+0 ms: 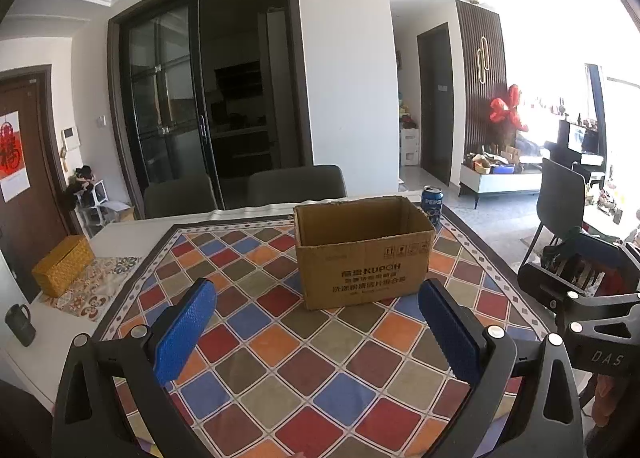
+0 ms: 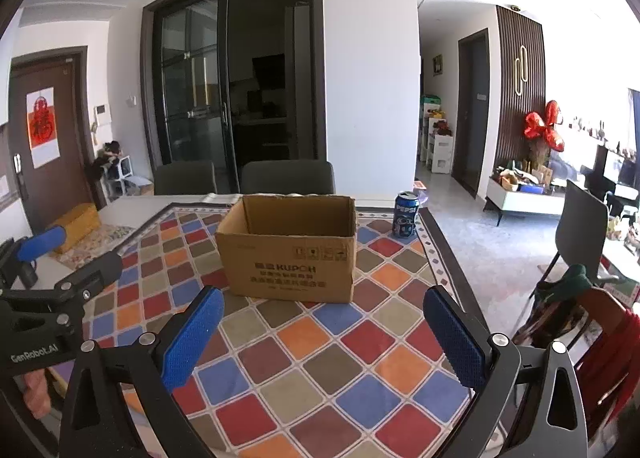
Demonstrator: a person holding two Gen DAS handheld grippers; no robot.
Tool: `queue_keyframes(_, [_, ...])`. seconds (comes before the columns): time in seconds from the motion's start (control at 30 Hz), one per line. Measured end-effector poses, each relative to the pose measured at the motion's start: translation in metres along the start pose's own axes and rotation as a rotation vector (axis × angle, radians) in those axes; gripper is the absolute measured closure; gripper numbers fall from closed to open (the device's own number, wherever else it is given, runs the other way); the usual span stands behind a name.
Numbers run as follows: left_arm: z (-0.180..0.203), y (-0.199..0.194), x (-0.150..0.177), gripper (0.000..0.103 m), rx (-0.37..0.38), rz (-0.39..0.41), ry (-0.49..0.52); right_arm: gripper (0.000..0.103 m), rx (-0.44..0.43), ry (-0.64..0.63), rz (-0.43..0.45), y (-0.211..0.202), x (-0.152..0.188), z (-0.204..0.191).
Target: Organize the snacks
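Blue-padded jaws spread wide and hold nothing on both the left hand-held gripper (image 1: 316, 322) and the right hand-held gripper (image 2: 322, 332), poised over a checkered worktop (image 2: 320, 378). Straight ahead stands an open cardboard box (image 2: 290, 254), its contents hidden; a Pepsi can (image 2: 406, 214) sits just beyond its right corner. Sorting could equally be starting or nearly complete.

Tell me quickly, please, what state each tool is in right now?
Left tool: open, holding nothing, above the checkered tablecloth.
Right tool: open, holding nothing, facing the cardboard box.
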State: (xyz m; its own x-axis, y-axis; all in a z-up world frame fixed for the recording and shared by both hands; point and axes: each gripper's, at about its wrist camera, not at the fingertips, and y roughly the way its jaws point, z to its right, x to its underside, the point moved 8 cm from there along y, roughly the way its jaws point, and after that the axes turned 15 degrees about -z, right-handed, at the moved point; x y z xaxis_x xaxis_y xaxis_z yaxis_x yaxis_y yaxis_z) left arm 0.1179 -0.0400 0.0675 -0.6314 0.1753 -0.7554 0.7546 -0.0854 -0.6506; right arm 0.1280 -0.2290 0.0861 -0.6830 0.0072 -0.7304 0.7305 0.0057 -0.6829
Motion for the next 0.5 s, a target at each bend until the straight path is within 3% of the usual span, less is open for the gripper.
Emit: queue_keyframes(0.5, [0.0002, -0.0030, -0.0016, 0.000, 0.013, 0.001, -0.012, 0.002, 0.000, -0.005, 0.008, -0.0019, 0.0002, -0.0013])
